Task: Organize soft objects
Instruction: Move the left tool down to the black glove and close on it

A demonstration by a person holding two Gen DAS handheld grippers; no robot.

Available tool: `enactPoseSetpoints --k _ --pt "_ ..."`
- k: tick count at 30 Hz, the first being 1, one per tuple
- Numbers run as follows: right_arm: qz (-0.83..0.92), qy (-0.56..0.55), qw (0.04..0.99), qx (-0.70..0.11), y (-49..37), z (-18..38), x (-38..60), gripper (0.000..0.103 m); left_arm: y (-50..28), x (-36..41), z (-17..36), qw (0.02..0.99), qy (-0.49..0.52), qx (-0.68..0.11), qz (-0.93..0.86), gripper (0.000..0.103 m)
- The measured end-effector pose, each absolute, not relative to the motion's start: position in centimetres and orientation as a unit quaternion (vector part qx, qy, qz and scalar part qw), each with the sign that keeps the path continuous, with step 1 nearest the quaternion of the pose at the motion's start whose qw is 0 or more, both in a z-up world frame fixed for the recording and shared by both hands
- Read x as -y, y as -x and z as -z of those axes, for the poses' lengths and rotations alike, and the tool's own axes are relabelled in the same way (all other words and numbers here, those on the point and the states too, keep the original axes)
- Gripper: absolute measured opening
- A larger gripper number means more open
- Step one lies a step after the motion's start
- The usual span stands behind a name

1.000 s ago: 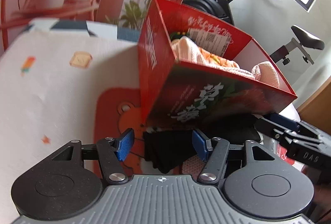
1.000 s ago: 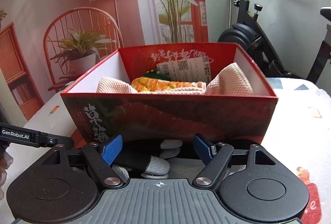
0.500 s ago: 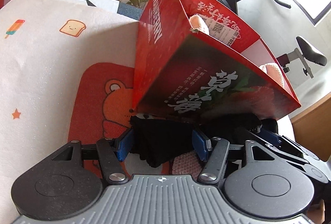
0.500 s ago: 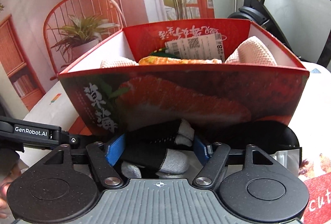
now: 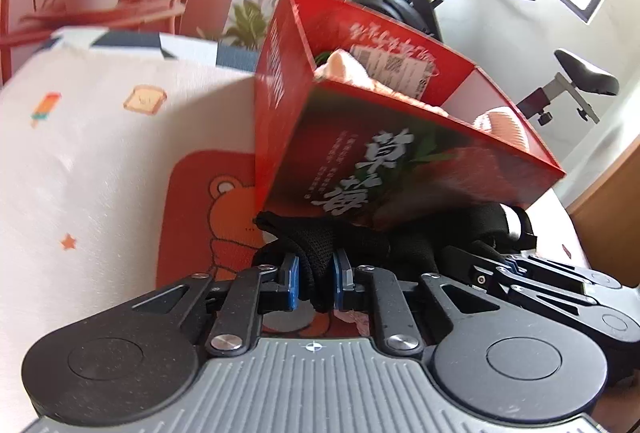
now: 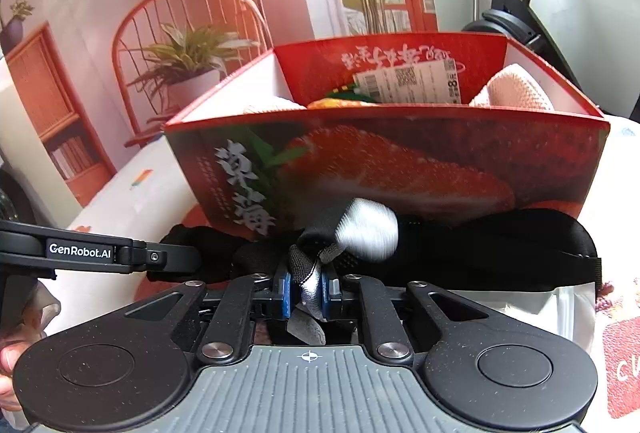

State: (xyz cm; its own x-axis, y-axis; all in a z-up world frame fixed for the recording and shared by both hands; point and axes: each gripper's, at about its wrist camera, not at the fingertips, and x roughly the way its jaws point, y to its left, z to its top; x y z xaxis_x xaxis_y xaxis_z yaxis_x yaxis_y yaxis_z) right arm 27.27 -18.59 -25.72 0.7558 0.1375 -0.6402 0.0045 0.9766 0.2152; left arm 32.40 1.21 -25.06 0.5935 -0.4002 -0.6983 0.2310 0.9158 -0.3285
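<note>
Left gripper: jaws have just been closing; blue pads now pinch a fold of black sock.
Right gripper: jaws have just been closing; pads clamp the black-and-grey sock at its edge.
Socks: on the printed cloth, just in front of the red box.
Box contents: peach knit items, partly visible.

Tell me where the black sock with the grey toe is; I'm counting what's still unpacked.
In the right wrist view the sock lies low and centre on the table, against the red box's front wall, pinched in the right gripper.
</note>
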Motion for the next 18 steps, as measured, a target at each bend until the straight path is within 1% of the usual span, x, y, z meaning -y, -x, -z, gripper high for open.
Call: enactPoseSetpoints --k 5,9,18 --pt "-0.049 -0.121 0.933 -0.335 -25.4 24.6 18.4 0.011 -30.2 -1.9 23.7 0.892 0.109 -0.401 0.179 0.017" --pt "-0.062 -0.146 0.93 -0.333 -23.2 24.0 18.3 0.011 -27.9 -2.3 23.5 0.888 0.114 -0.407 0.179 0.017" --pt "-0.057 -0.193 0.901 -0.385 -19.6 25.8 18.7 0.011 -23.8 -2.4 26.0 0.864 0.135 -0.454 0.169 0.017"
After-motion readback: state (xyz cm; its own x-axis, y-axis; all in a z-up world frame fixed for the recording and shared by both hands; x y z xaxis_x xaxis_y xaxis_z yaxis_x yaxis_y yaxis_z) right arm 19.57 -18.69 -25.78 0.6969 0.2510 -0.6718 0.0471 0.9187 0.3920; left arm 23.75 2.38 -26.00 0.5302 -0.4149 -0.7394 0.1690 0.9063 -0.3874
